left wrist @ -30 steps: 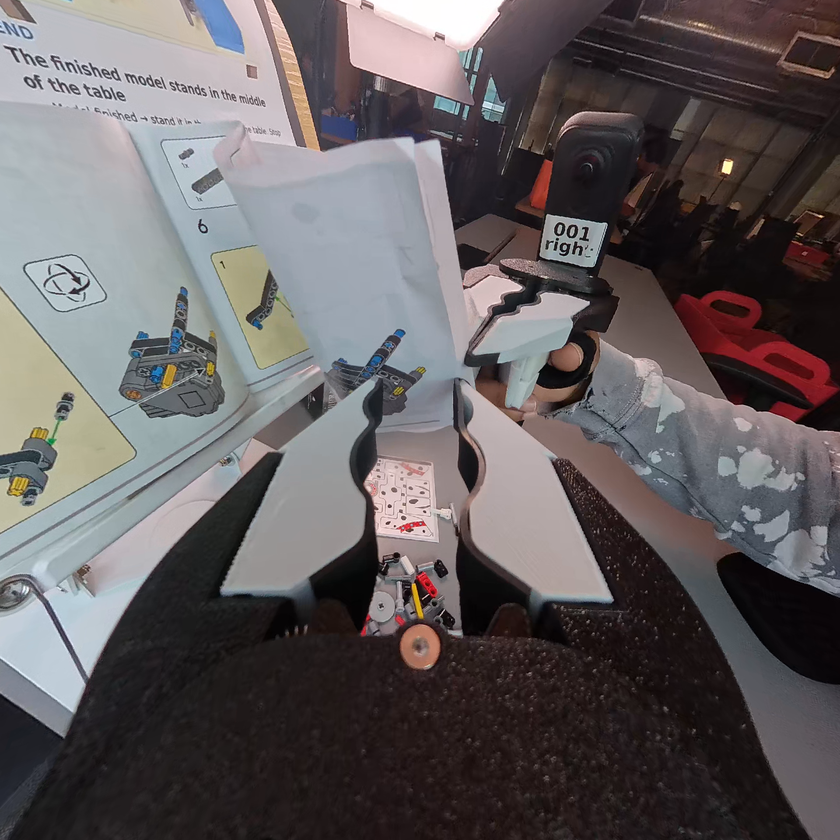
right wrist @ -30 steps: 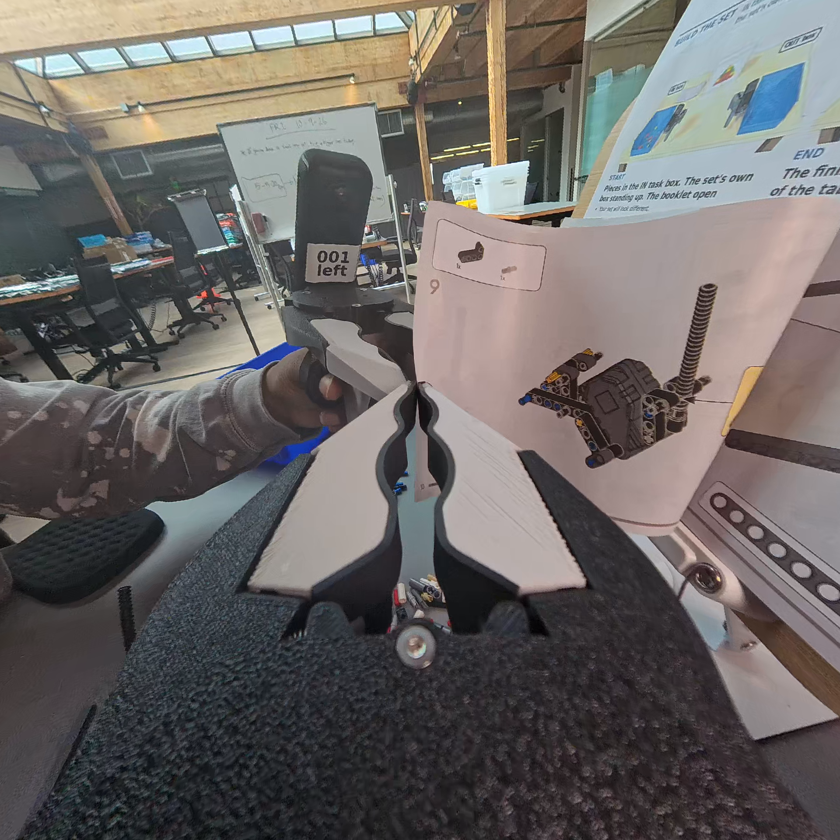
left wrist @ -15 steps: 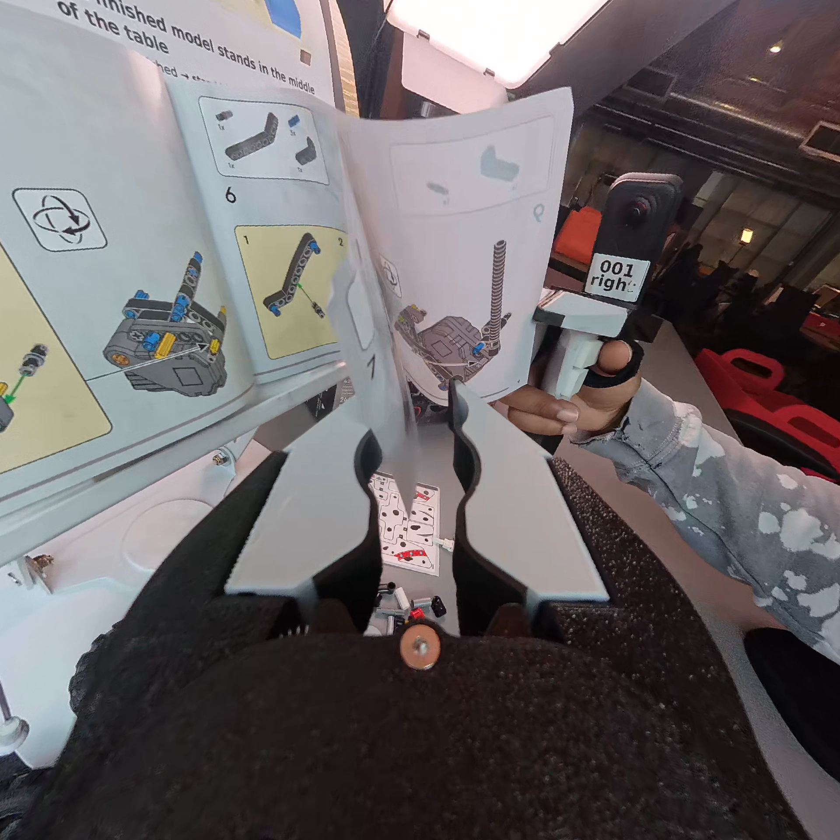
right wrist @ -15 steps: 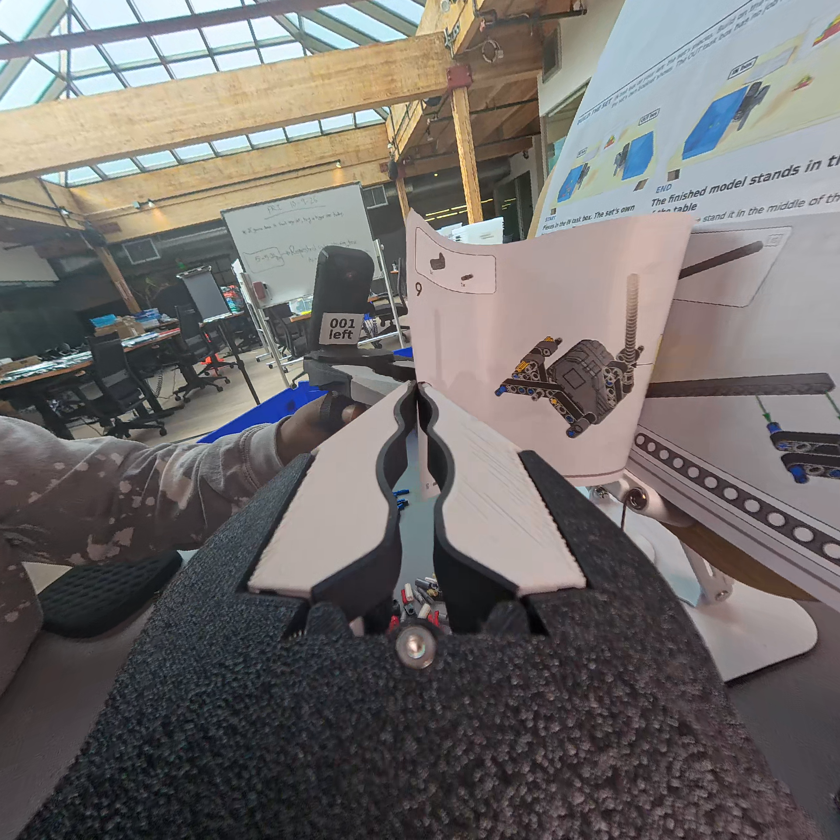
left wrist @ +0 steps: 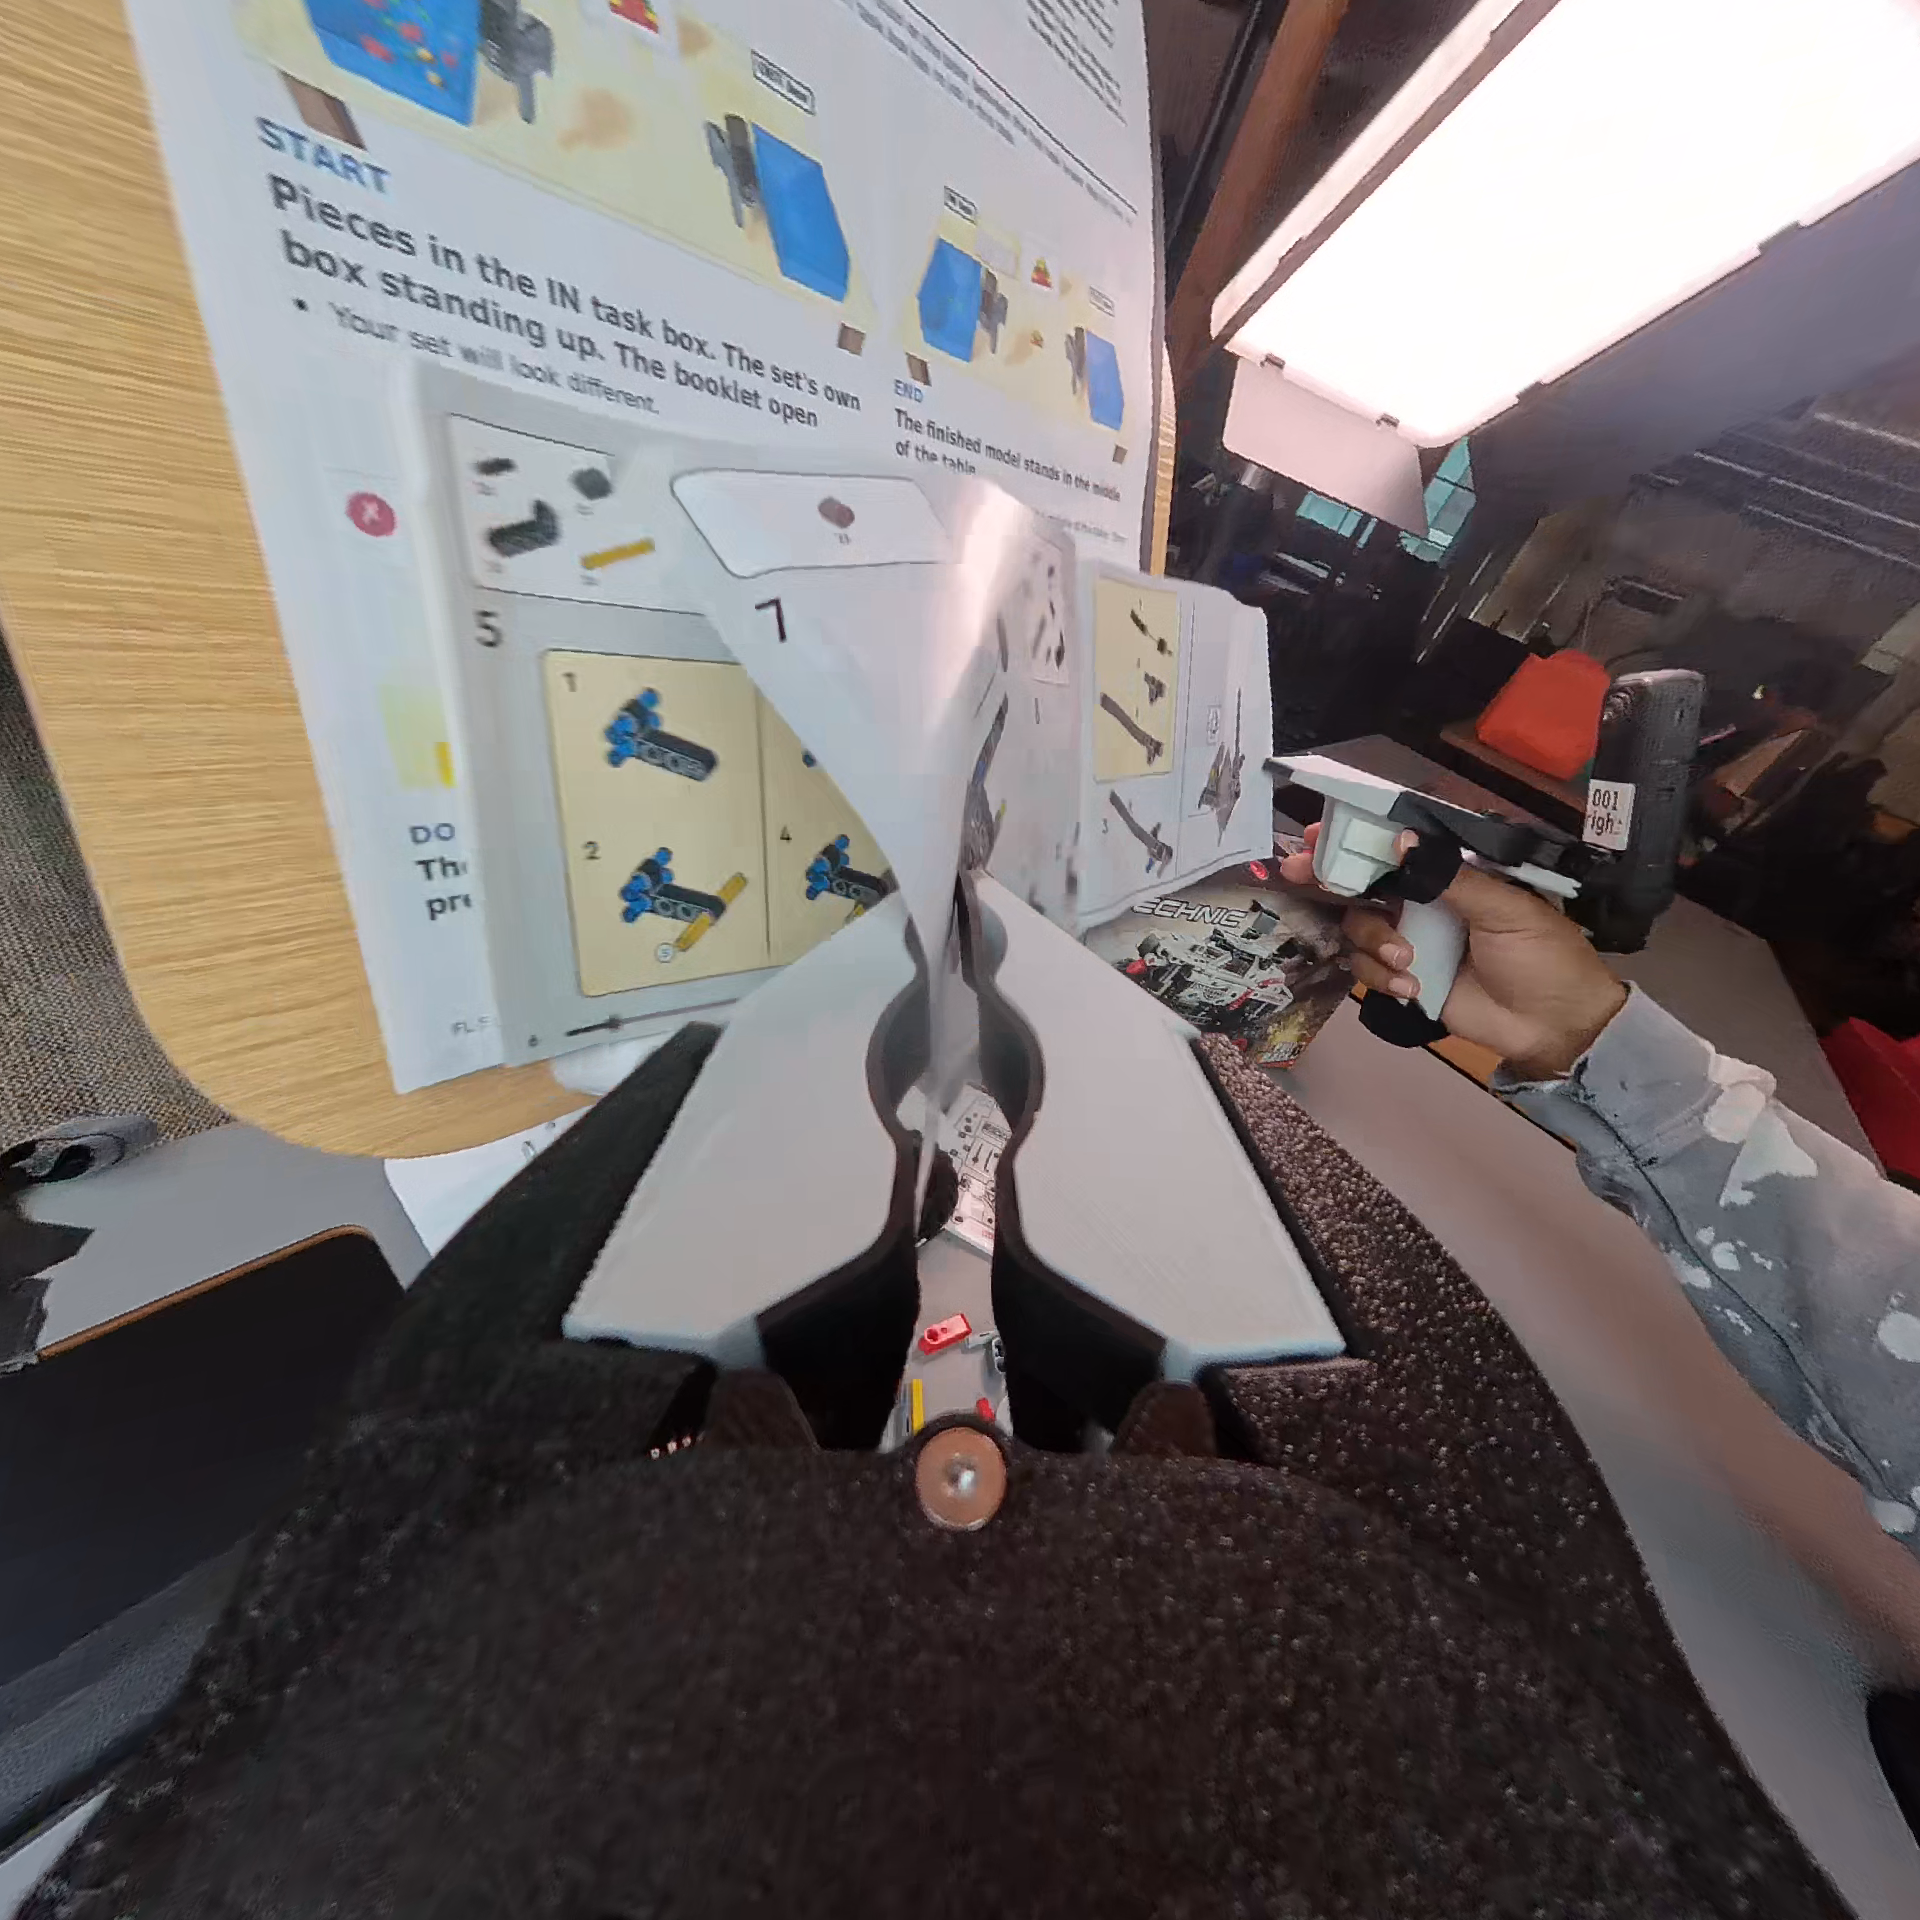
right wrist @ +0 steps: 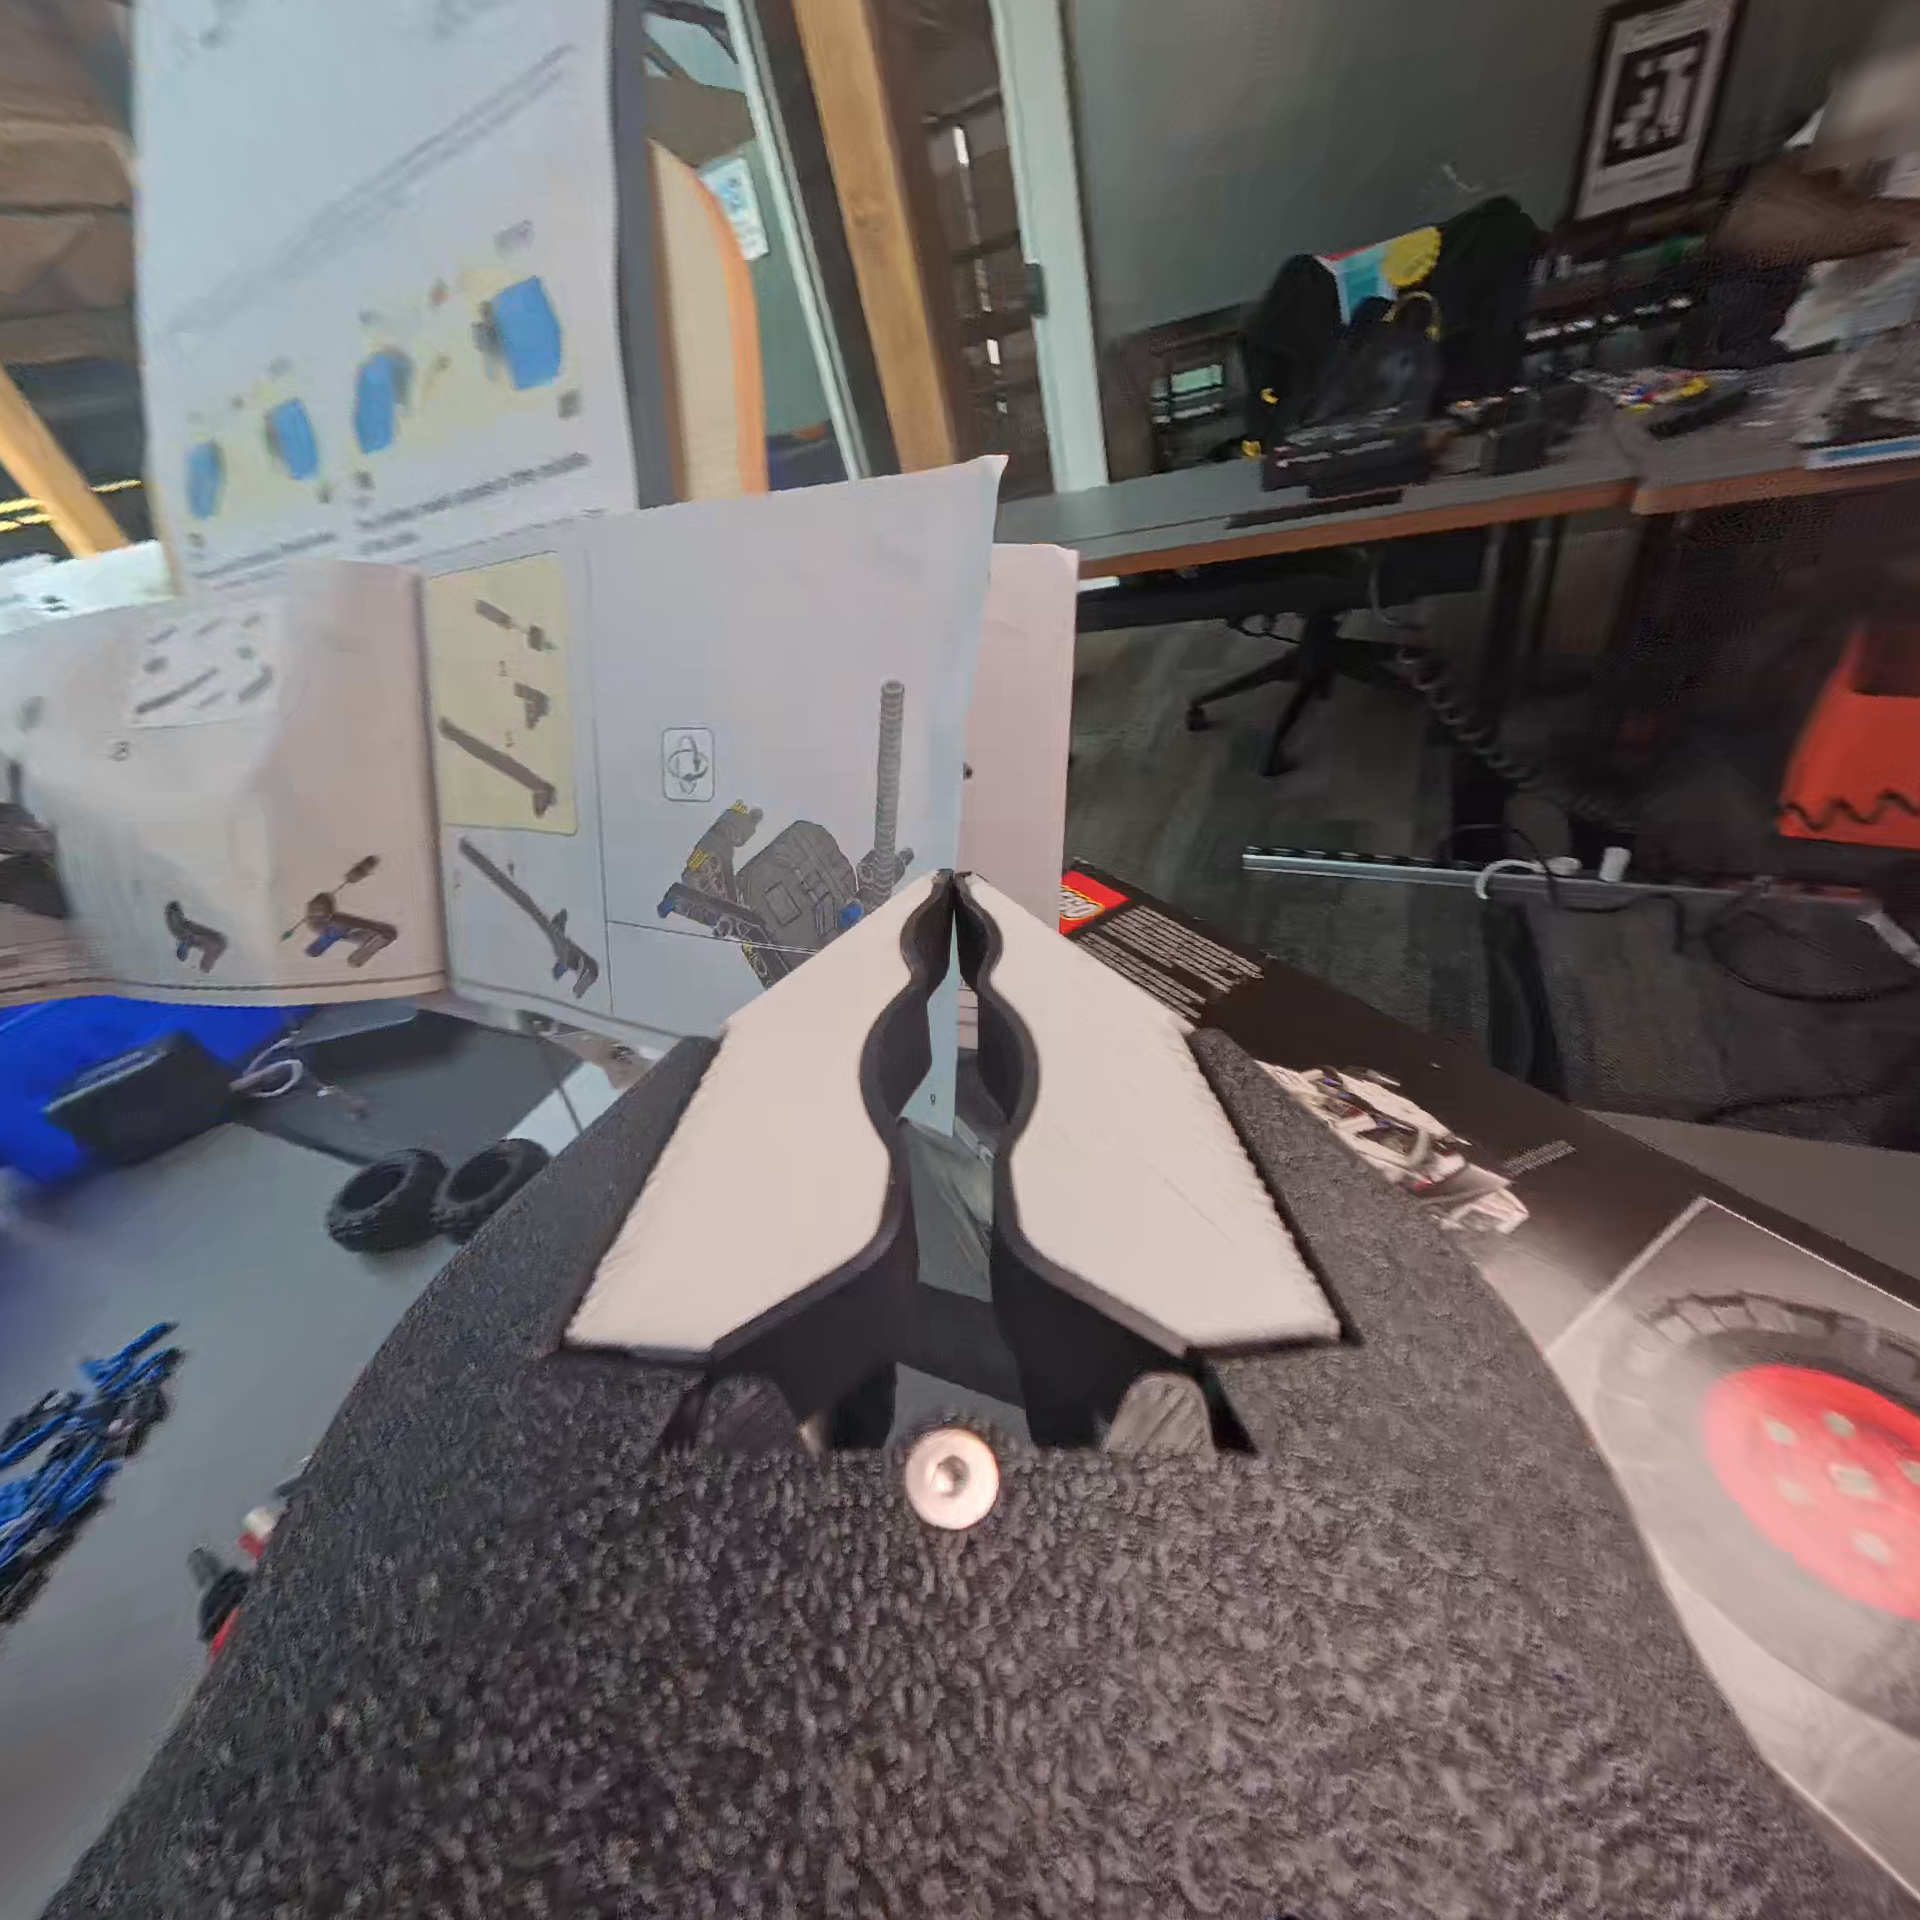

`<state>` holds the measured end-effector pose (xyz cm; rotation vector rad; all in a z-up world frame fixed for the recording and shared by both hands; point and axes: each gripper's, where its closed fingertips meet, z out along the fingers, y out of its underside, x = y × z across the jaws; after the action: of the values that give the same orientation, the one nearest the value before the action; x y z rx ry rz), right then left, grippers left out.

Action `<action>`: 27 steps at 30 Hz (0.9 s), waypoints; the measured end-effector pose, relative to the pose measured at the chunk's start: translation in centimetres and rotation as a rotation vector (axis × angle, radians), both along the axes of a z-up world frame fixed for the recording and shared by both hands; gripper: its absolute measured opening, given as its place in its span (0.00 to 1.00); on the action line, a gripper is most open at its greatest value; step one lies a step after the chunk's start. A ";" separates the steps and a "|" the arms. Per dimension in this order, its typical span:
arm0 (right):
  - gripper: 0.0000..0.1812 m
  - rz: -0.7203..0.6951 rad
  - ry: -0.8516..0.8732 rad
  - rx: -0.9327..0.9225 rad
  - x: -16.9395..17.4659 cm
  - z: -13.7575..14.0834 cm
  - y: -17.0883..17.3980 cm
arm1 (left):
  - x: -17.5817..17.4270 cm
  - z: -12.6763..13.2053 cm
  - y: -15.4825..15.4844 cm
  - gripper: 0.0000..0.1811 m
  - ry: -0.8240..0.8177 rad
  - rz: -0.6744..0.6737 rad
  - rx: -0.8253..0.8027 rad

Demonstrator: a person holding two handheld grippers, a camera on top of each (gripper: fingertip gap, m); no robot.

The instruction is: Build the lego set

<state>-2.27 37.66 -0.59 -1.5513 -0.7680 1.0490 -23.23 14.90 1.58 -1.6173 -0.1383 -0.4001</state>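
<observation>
left gripper (left wrist: pixel 961 894) pinches a curling booklet page (left wrist: pixel 862 665), which rises toward 12 o'clock from its tips. right gripper (right wrist: pixel 954 883), closed on the far page (right wrist: pixel 790 665), holds at 3 o'clock; loose pieces (right wrist: pixel 73 1423) lie below.

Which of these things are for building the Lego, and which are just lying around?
For the job: booklet, its pages pinched by left hand-held gripper and right hand-held gripper; Lego box; black tyres; blue pieces.
Lying about: office chair; black bags on the far desk.
</observation>
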 end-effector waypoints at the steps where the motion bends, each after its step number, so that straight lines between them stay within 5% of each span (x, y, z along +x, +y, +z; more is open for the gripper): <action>1: 0.00 -0.071 -0.030 -0.005 0.3 -0.6 1.1 | -0.6 0.2 -0.1 0.00 -0.008 0.012 -0.002; 4: 0.10 -0.115 -0.038 0.013 0.0 -1.0 1.2 | -1.9 -0.1 -0.1 0.00 0.008 0.045 -0.028; 9: 0.12 -0.165 -0.098 0.090 0.0 -1.7 0.2 | -3.6 -1.6 0.1 0.00 0.059 0.094 -0.076; 12: 0.28 -0.014 -0.160 0.023 -1.5 -4.0 -3.1 | -4.4 -2.7 0.4 0.00 0.065 0.114 -0.094; 17: 0.29 0.343 -0.243 0.056 -3.2 -7.0 -11.5 | -4.9 -3.1 0.3 0.00 0.041 0.110 -0.083; 27: 0.29 0.460 -0.312 0.132 -5.4 -7.9 -15.9 | -4.1 -3.0 0.2 0.00 0.050 0.087 -0.085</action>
<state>-7.69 21.75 -8.48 -1.4753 -1.4312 1.0637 -27.36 15.14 -1.41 -1.6970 -0.1889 -0.2899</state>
